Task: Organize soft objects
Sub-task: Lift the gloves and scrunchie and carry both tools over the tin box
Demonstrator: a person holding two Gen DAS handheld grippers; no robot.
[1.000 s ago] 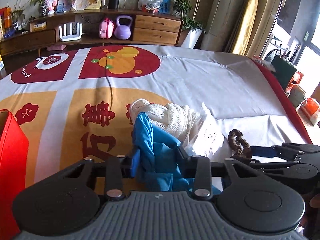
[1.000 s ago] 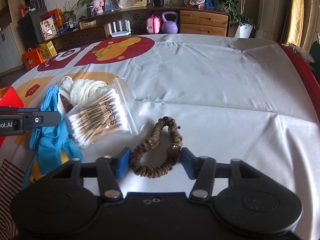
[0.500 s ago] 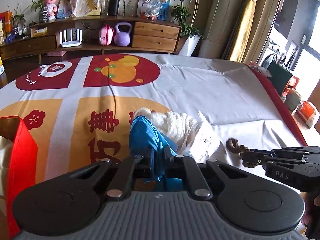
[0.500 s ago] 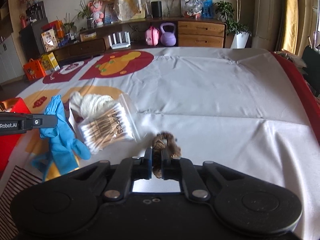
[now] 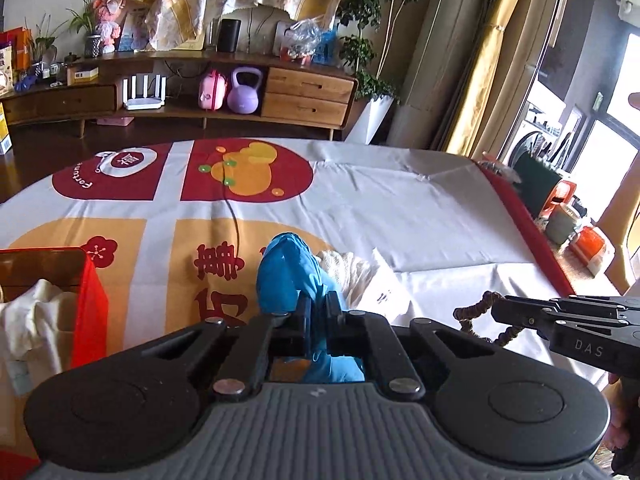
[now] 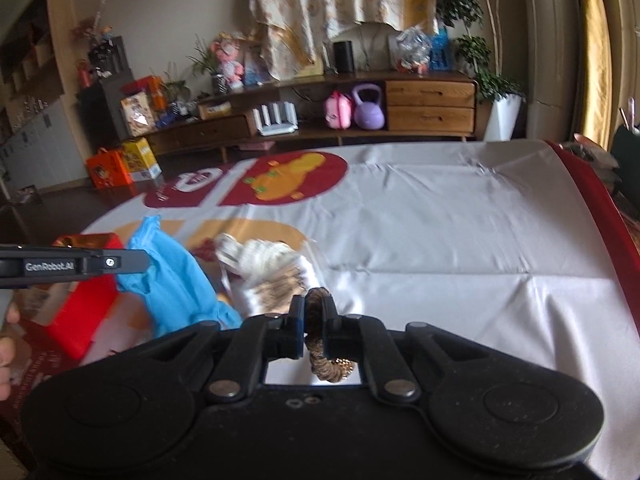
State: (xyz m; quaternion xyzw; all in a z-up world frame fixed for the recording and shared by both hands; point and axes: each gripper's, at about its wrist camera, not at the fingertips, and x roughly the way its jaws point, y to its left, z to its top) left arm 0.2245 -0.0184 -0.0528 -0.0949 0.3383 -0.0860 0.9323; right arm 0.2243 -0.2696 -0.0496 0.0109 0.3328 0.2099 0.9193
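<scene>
Grey cloth covers the wide table, printed with red and yellow panels on my left half and plain on the right, where broad bare room runs out to the red hem at the right edge. Beyond the far edge stands a wooden sideboard with a purple kettlebell under it. My left gripper is pinched tight on a blue glove, whose bunched top rises above my fingertips while the rest hangs below them, clear of the cloth. My right gripper is clamped on a brown scrunchie, which loops down between the fingers, off the table; in the left view it dangles from the right gripper's tip. Between my two grippers, on the cloth, lie a white knit bundle and a bag of cotton swabs, touching each other. At the near left edge sits a red box, open, with pale cloth inside.
</scene>
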